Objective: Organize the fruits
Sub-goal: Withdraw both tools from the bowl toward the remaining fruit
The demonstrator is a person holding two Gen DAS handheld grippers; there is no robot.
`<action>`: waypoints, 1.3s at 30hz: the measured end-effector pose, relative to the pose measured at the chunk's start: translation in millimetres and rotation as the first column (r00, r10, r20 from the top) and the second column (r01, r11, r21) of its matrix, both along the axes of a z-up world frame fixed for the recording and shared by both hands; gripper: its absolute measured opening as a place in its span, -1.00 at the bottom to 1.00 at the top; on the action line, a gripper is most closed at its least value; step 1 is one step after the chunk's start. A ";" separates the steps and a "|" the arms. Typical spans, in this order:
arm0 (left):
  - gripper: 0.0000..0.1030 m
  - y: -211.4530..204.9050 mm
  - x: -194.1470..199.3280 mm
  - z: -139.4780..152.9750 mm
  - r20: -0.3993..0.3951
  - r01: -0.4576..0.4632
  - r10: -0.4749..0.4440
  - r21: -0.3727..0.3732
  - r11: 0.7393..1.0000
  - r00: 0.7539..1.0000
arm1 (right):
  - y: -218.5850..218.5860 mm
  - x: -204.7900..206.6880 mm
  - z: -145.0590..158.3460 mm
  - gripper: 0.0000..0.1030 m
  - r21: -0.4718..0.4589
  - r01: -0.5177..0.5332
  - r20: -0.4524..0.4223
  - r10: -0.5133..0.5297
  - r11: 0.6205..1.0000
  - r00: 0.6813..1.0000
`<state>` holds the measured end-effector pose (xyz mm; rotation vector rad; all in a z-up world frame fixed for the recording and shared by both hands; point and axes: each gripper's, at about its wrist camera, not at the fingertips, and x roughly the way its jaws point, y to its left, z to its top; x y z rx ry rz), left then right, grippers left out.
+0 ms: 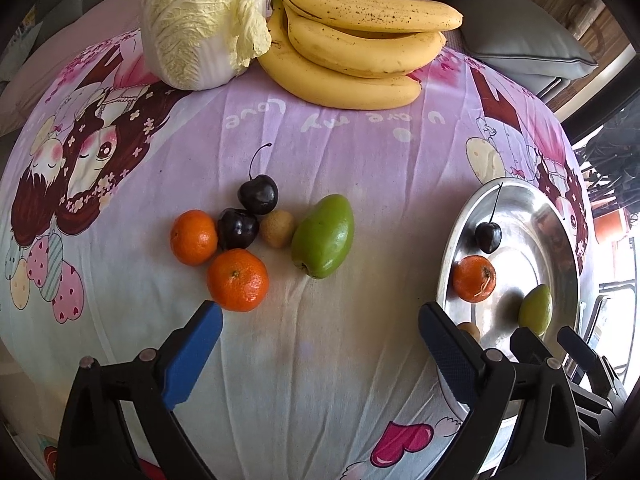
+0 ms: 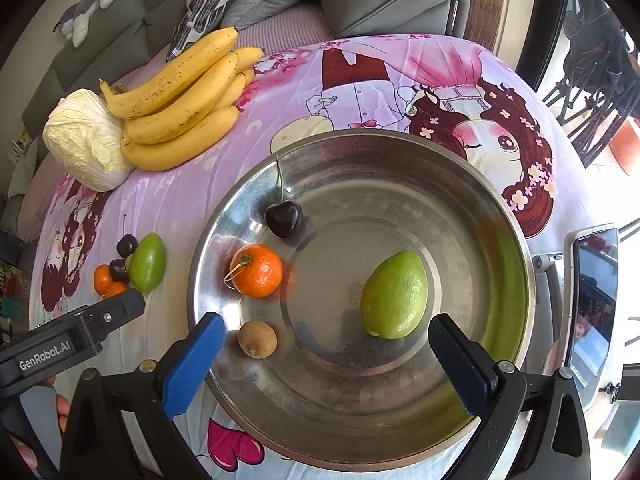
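Four fruits sit in the steel bowl (image 2: 516, 240) mid-frame: one cherry (image 2: 284, 218), one tangerine (image 2: 258, 270), one green mango (image 2: 394, 296), one longan (image 2: 257, 339). Left of it on the bench lie two tangerines (image 1: 237, 280), two cherries (image 1: 258, 194), one mango (image 1: 324, 236), one longan (image 1: 277, 229). Left gripper (image 1: 320, 332) and right gripper (image 2: 326, 344): fingers wide apart, empty.

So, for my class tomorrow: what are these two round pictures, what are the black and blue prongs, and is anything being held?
A person holds one hand-held gripper in each hand; a fisheye camera on each looks along its prongs. The left hand-held gripper is open and empty above loose fruit on the cartoon bedsheet: two tangerines, two cherries, a longan and a green mango. The right hand-held gripper, also open and empty, looks into a steel basin holding one of each. Bananas and a napa cabbage lie behind.
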<state>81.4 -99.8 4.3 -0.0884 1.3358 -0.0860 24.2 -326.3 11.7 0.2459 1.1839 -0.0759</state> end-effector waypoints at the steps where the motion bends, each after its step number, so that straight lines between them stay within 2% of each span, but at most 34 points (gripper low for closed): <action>1: 0.91 2.8 -0.9 1.1 0.005 -0.002 0.002 -0.001 1.000 1.000 | 2.1 -0.4 0.8 1.00 -0.006 -0.006 0.001 0.006 1.000 1.000; 16: 0.91 42.5 -10.8 8.8 0.020 -0.064 0.065 -0.039 0.997 0.998 | 51.7 -5.4 16.7 1.00 -0.061 -0.138 0.036 0.140 0.989 0.989; 24: 0.91 75.5 -16.7 17.3 0.063 -0.114 0.115 -0.017 0.993 0.991 | 83.8 -7.8 18.8 1.00 -0.066 -0.216 0.038 0.219 0.974 0.975; 39: 0.91 131.2 -29.7 14.3 0.061 -0.204 0.206 -0.042 0.978 0.977 | 141.8 -9.1 17.1 1.00 -0.074 -0.327 0.000 0.328 0.942 0.945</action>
